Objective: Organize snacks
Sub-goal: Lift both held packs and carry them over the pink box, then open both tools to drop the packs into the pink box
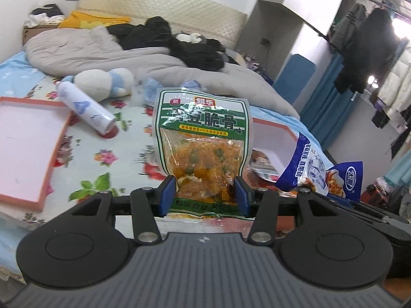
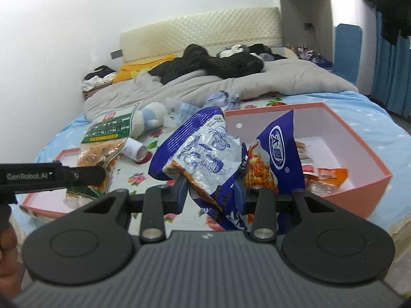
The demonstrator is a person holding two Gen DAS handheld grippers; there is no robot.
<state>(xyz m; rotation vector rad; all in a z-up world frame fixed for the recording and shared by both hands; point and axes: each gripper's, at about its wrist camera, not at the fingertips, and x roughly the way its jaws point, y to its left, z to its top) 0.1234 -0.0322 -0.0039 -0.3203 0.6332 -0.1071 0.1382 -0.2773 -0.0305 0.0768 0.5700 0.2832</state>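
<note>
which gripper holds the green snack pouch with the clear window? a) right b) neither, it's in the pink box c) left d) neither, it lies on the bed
c: the left gripper has its blue pads pressed on the green snack pouch, lifted above the bed.

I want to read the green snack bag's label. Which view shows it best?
Left wrist view: the green snack bag faces the camera upright, label centred. Right wrist view shows it at the left edge, smaller, angled, partly behind the left gripper.
</note>
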